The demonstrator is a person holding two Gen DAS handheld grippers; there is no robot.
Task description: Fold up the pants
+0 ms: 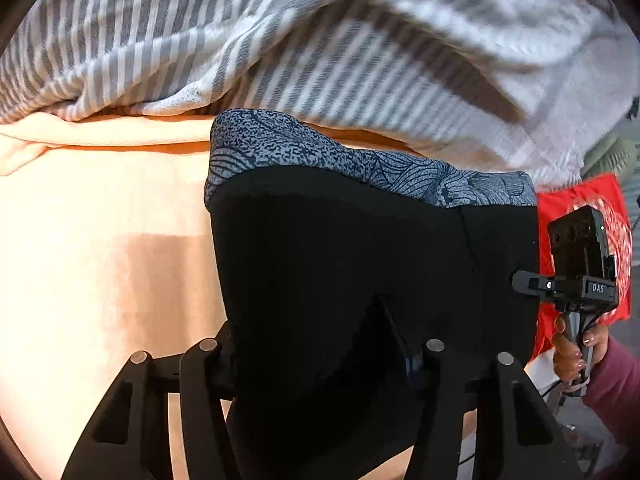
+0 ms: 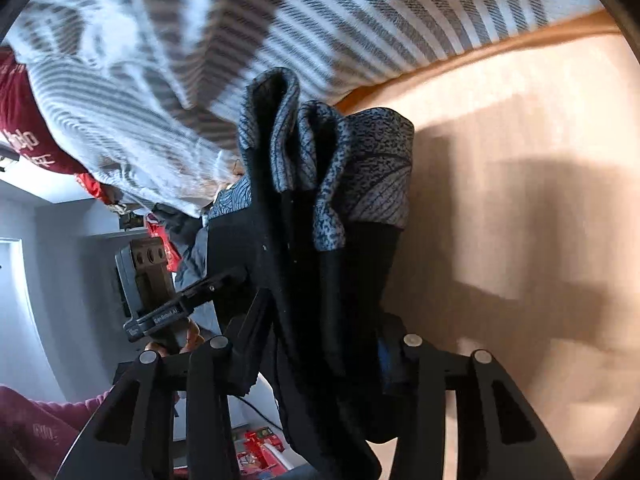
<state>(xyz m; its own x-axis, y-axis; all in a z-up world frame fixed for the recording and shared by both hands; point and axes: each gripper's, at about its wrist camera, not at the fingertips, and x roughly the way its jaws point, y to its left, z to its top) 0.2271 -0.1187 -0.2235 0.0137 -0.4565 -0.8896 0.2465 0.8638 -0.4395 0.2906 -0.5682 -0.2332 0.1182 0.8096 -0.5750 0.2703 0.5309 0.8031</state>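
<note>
- Left gripper (image 1: 320,364) is closed onto the black pants (image 1: 360,260); cloth fills the gap between its fingers and drapes over them, so fingertips are hidden.
- Right gripper (image 2: 320,360) likewise clamps the pants (image 2: 320,240); several bunched layers run through the gap, fingertips buried.
- Right gripper (image 1: 576,276) also shows in the left view, at the pants' right edge, held by the right hand (image 1: 576,352).
- Pants sit between the two tools, patterned waistband (image 1: 360,164) towards the far side, partly lifted over the peach sheet (image 1: 100,220), close to the striped blanket (image 1: 240,40). How much cloth touches the sheet: cannot tell.
- Risk: right grip holds a thick wad, waistband (image 2: 360,168) doubled into loops. Outer layers could slip out under pull, dropping that corner.
- Risk: uneven layer count between the two grips likely gives a crooked fold line; one side bunched, other flat.
- Risk: waistband could drag on the blanket edge if carried farther forward, catching and skewing the fold.
- Risk: hanging leg fabric below both tools is out of view; it may tuck under itself when laid down, causing a lumpy fold.
- Risk: blanket looks motion-blurred in both views, so fast motion seems likely; quick lowering could flip the waistband over.
</note>
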